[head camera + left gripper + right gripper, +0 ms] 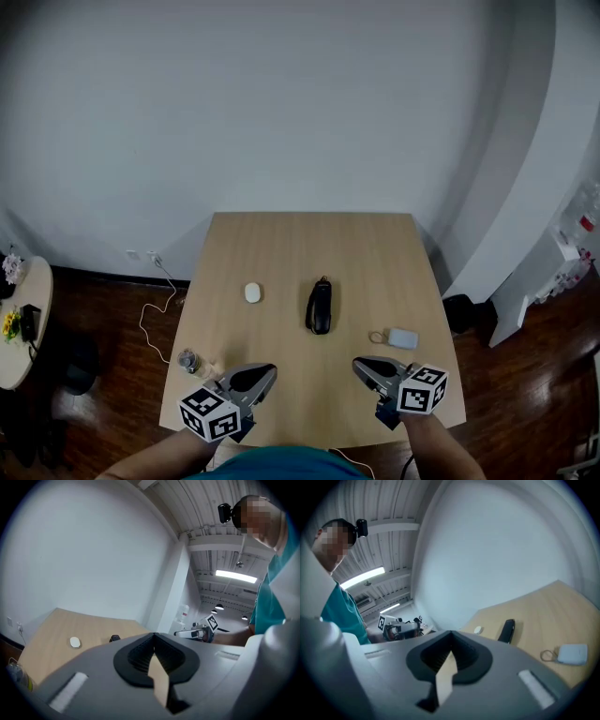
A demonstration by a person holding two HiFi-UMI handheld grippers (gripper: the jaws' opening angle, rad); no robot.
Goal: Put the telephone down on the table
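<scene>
Lying flat near the middle of the table (281, 246), the black telephone (320, 307) has its long side running away from the person, and nothing grips it. It stands well apart from both claws, which hover over the near edge of the table.

The left claw (267, 371) is pinched together at the tips and empty. The left gripper view shows its dark pads meeting at a point, with only a thin sliver of tan table below them. Past that point the telephone (115, 638) and a small white oval object (74, 642) rest on the wood.

The right claw (360, 364) is likewise closed to a point and holds nothing. The right gripper view shows the telephone (506, 631) ahead of it and a small white box (572, 654) with a thin ring (547, 656) beside it.

In the head view the white oval object (251, 292) sits left of the telephone. The white box (402, 338) sits to its right, nearer the person. A small clear item (190, 361) lies by the table's left edge, close to the left claw.
</scene>
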